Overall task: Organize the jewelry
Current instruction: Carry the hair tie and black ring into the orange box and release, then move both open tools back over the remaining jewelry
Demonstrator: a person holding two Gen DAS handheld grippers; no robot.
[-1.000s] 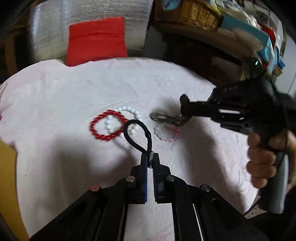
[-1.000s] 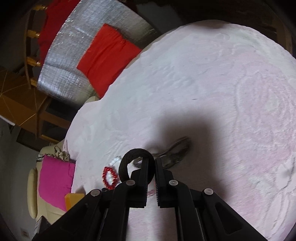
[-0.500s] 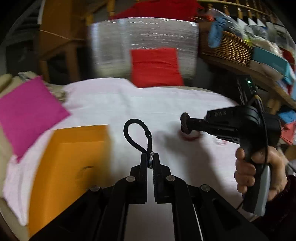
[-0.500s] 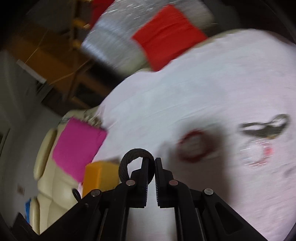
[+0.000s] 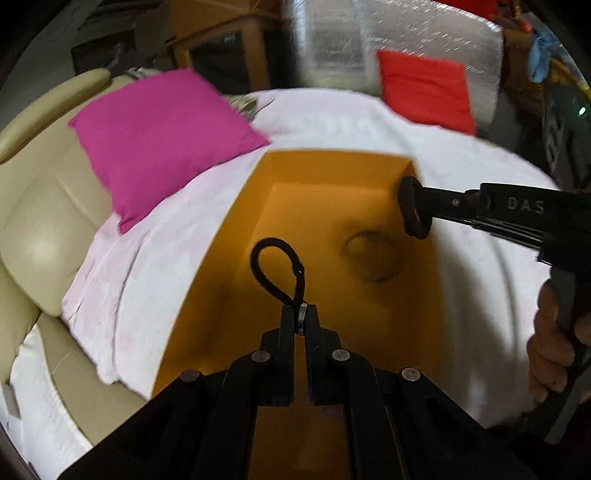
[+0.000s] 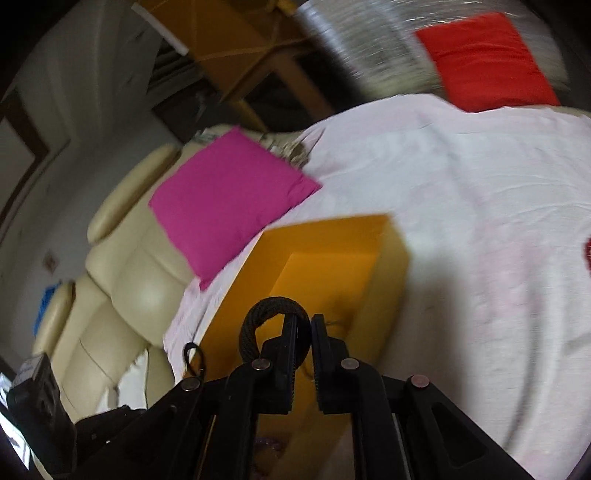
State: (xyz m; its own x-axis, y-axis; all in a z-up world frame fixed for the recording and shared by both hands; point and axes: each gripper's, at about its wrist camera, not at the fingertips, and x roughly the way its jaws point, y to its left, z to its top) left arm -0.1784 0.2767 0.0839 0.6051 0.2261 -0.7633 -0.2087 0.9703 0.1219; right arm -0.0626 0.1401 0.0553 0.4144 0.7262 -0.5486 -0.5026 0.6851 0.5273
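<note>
My left gripper [image 5: 303,314] is shut on a thin black hair tie [image 5: 275,271] with a metal clasp and holds it above the open orange box [image 5: 236,236]. My right gripper [image 6: 303,325] is shut on a thick black braided hair tie [image 6: 258,321] and hovers at the box's far right corner [image 6: 391,251]; it also shows in the left wrist view [image 5: 413,210]. A dark ring-shaped shape [image 5: 373,258] shows on the box floor, blurred. A red bead bracelet [image 6: 587,251] peeks in at the right edge.
The box stands on a pale pink cloth [image 5: 332,114] over a table. A magenta cushion [image 5: 159,129] lies on a cream sofa [image 5: 40,195] at the left. A red cushion [image 5: 424,88] and a silver foil panel [image 5: 388,33] stand behind.
Both grippers have swung left from the bracelets on the cloth to the orange box, each still holding its hair tie. The bracelets have left the left wrist view.
</note>
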